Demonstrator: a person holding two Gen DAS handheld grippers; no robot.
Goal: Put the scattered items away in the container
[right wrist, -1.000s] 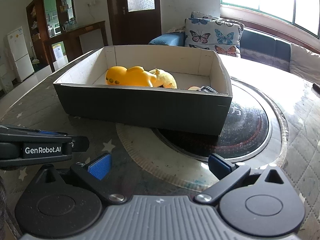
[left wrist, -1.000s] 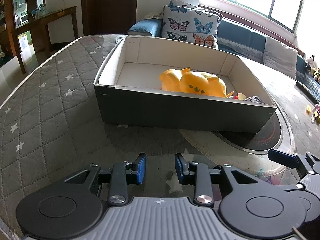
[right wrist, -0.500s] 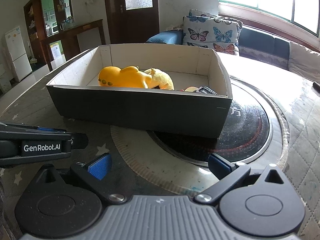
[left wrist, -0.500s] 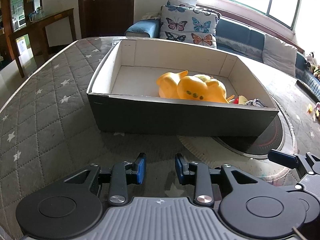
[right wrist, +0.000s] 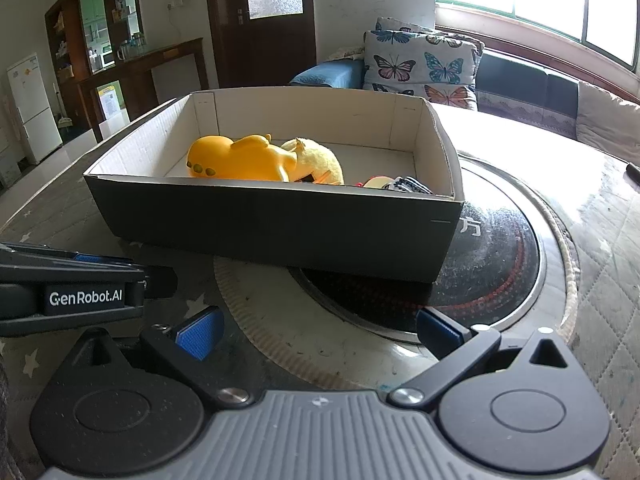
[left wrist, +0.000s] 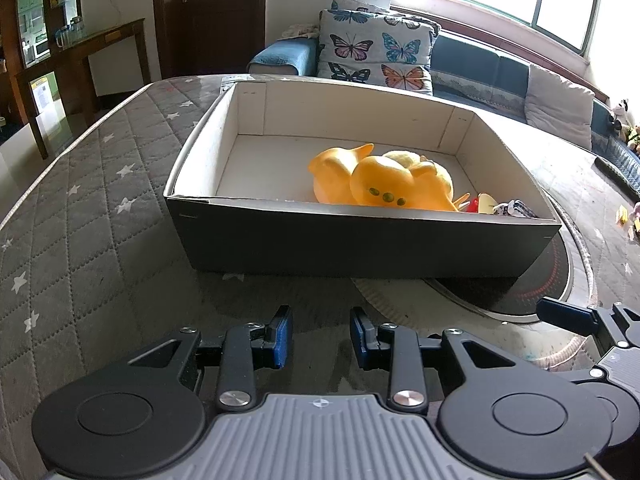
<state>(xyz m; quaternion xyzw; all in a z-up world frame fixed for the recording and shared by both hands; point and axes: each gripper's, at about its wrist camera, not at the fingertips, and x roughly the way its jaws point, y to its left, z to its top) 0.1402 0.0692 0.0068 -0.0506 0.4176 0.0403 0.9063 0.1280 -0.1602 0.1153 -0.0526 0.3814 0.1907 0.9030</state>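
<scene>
Hovering fingers, left: the left gripper (left wrist: 320, 338) hangs low over the bench (left wrist: 100, 248), its blue-padded fingers (left wrist: 282, 336) parted by a narrow gap with nothing between them.
Right fingers: the right gripper (right wrist: 318, 332) has its fingers (right wrist: 198, 332) spread wide and released, bare bench between the pads.
Grippers together: they sit side by side; the left one's side, printed GenRobot.AI, shows at the left edge of the right wrist view (right wrist: 86, 298), and one right finger tip shows at the right edge of the left wrist view (left wrist: 568, 316).
Surface beneath: grey quilted cover with white stars (left wrist: 72, 216) on the left, a round black inset hotplate with a metal ring (right wrist: 500, 272) on the right.
Container: a shallow cardboard box (left wrist: 360, 240), dark outside and white inside, stands just beyond both grippers, its right part resting over the hotplate.
Items in the box: an orange rubber toy (left wrist: 380, 190) lies against a yellow plush (right wrist: 316, 156) toward the right half; small pieces, one red and one striped (left wrist: 516, 208), lie in the near right corner.
Stray bits: small yellow things (left wrist: 622, 214) lie on the bench at the far right, well apart from the box.
Background: a sofa with a butterfly cushion (left wrist: 380, 54).
</scene>
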